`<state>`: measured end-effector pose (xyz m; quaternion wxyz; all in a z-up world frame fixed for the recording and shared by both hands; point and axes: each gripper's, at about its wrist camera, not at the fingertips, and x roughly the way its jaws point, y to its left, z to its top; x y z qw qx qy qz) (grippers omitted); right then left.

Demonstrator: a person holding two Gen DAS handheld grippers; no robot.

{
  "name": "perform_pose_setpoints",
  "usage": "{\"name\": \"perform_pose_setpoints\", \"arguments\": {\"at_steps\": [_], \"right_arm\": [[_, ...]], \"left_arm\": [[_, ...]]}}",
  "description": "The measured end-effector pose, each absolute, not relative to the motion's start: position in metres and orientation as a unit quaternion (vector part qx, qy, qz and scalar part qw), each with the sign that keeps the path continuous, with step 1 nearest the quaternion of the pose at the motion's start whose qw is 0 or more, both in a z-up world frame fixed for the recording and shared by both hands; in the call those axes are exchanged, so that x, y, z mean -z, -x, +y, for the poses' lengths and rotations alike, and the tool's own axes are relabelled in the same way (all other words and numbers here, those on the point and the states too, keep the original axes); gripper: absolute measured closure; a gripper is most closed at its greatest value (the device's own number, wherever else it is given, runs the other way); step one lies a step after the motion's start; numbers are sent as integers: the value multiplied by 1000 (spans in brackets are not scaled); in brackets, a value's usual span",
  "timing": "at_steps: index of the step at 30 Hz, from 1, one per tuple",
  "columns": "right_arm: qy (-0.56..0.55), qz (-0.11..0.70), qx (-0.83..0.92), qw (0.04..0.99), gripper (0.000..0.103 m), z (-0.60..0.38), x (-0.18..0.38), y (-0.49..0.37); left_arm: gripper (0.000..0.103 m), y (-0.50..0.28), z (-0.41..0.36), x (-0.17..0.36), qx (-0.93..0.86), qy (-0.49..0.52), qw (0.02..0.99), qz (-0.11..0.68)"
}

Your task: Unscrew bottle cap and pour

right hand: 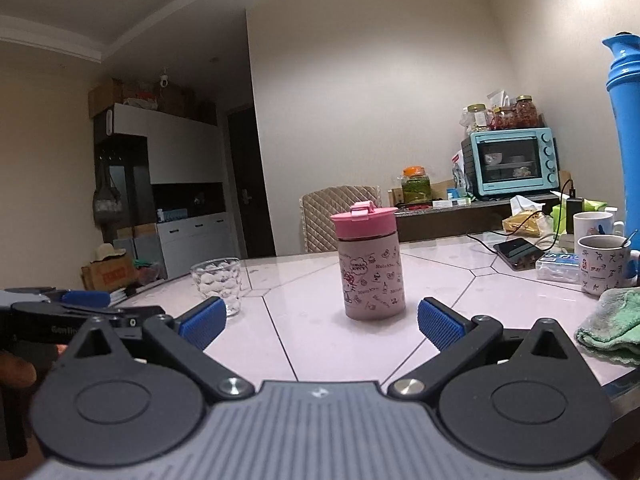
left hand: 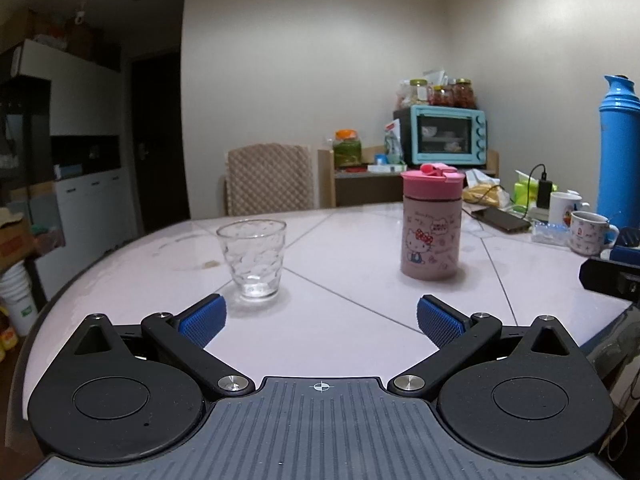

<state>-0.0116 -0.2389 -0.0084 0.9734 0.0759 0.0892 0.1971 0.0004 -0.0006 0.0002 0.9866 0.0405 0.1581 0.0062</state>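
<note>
Risks noted: the bottle (right hand: 371, 276) is tall relative to its footprint and stands free on a glossy tiled table (right hand: 460, 280), so a sideways push from one finger, or a cap turned with nothing holding the body, could slide or tip it; the pink cap (right hand: 365, 222) carries a flip spout on top, and a grip that lands on the spout and not the cap's rim would likely slip. The glass (left hand: 253, 262) is thin-walled, stands to the left of the bottle with a clear gap between them, and looks empty or nearly so (cannot tell for certain); a pour that misses it would wet the table, and a phone (right hand: 518, 251) with its cable lies at the far right. State now: cap seated on the bottle, bottle upright. That fits either a cap never turned or one screwed back on; the bottle is opaque, level unknown. Left gripper (left hand: 322, 318): fingers spread wide, holding nothing, low over the near table edge, glass just ahead of its left pad (left hand: 204, 318), bottle farther off, ahead right. Right gripper (right hand: 322, 318): also spread wide and empty, bottle straight ahead between the lines of its fingers, not touching; a green cloth (right hand: 612, 326) lies close on its right
</note>
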Motion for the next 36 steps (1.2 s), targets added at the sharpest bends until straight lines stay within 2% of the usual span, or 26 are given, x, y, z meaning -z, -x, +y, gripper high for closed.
{"name": "perform_pose_setpoints", "arguments": {"at_steps": [8, 36], "right_arm": [[-54, 111, -180, 976, 0, -231, 9, 2], [-54, 104, -169, 979, 0, -246, 16, -28]], "left_arm": [[0, -4, -6, -2, -4, -39, 988, 151], [0, -43, -12, 13, 14, -32, 987, 157]]}}
